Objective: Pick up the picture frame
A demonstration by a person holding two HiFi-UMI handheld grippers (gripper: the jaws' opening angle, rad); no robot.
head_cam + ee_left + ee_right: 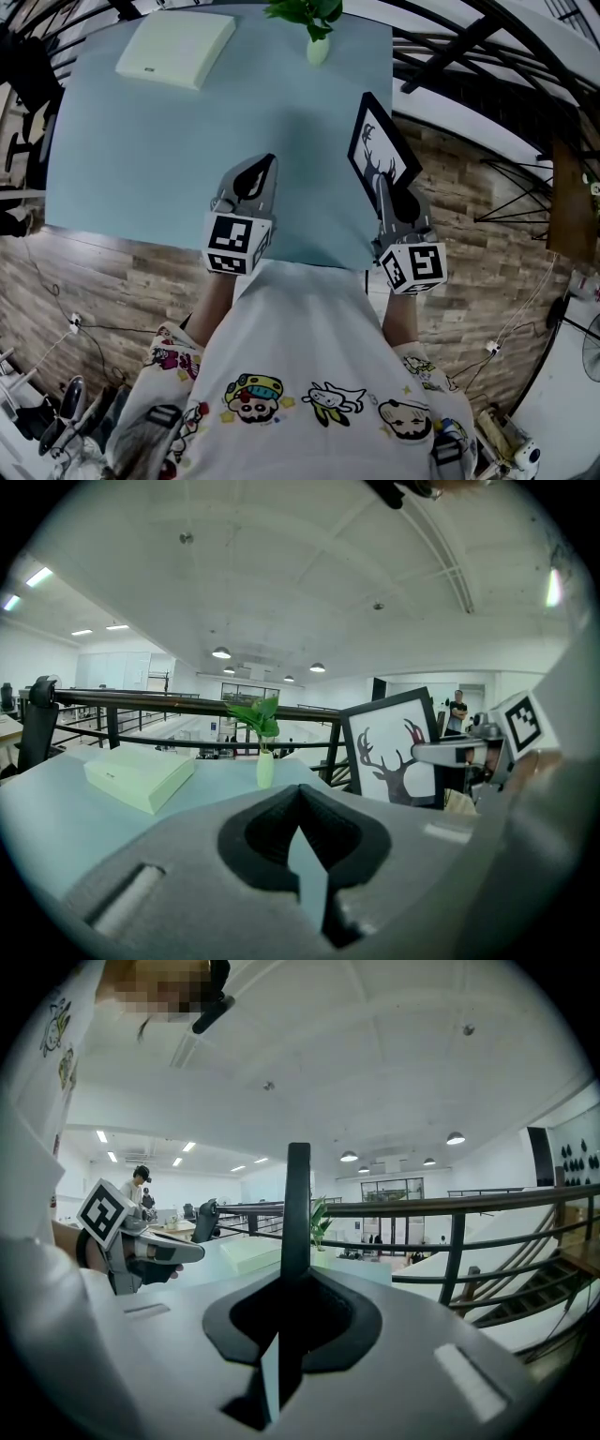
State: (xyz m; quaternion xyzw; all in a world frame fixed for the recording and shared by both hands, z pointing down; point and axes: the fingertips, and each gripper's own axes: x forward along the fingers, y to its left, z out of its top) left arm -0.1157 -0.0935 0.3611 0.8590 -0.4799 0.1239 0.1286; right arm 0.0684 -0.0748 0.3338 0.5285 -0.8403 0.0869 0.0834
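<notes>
Picture frame (384, 142) clamped by its thin edge in right gripper (381, 187), upright over table's (141, 150) right edge, apparently lifted; left gripper (265, 169) closed, empty, spare near front edge.

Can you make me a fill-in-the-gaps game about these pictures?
The right tongs grip the picture frame, which shows a ____.
The left tongs are shut and hold ____.
The little vase holds a green ____.
The pale box lies on the ____ table.
Missing words: deer; nothing; plant; blue.
</notes>
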